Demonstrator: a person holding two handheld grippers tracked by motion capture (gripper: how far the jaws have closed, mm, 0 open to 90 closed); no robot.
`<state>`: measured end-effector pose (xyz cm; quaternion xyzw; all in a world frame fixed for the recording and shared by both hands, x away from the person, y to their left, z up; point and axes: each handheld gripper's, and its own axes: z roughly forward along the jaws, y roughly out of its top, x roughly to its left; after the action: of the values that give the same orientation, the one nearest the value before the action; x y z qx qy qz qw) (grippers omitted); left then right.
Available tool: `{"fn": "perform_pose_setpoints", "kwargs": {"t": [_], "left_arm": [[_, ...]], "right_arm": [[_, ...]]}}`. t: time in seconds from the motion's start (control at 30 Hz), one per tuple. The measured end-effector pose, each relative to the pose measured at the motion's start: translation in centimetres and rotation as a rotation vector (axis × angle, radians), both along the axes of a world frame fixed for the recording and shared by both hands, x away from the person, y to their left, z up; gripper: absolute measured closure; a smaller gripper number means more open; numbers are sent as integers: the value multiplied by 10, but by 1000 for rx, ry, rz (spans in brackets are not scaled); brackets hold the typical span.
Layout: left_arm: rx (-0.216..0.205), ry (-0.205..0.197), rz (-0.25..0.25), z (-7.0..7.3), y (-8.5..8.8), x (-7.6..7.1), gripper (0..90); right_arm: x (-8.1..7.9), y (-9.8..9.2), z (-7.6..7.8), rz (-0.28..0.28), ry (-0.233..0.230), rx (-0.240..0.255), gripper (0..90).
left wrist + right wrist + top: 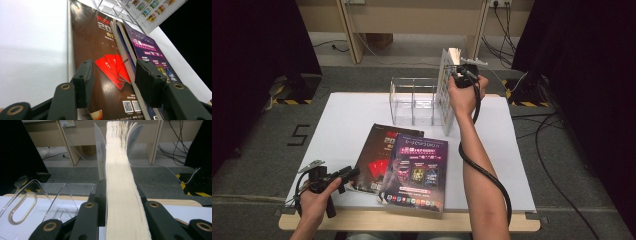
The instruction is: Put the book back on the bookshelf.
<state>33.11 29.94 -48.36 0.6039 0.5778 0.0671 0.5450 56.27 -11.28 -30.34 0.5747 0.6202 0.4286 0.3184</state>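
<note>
My right gripper is shut on a thick magazine, holding it upright on edge beside a clear acrylic rack at the back of the table. In the right gripper view the magazine's cream page edges run up between the two jaws. Two magazines lie flat near the front: a dark brown one and a purple one overlapping it. My left gripper rests at the front left, open, its jaws pointing at the brown magazine. The purple magazine lies on top to the right.
The table is covered by a white sheet with a wooden front edge. The rack's clear dividers stand to the left of the held magazine. Cables trail on the floor to the right, and dark curtains flank both sides.
</note>
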Motion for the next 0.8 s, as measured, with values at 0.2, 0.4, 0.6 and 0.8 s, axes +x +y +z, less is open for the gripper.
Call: {"fn": "perform_pose_setpoints", "kwargs": {"t": [0.2,0.4,0.6,0.8], "left_arm": [[5,2,-7,-1,-2,0,483],[6,3,-9,-1,-3,0,482],[9,-1,-10,0,-5,-1,478],[14,-2,-11,0,-5,-1,467]], "right_arm": [[-3,-3,-4,-20,-26,-21,732],[-8,-3,-3,-19,-45,-32,675],[-16,-6,-3,-7,-28,-23,637],[-25,-10,-2,3,-23,-14,620]]}}
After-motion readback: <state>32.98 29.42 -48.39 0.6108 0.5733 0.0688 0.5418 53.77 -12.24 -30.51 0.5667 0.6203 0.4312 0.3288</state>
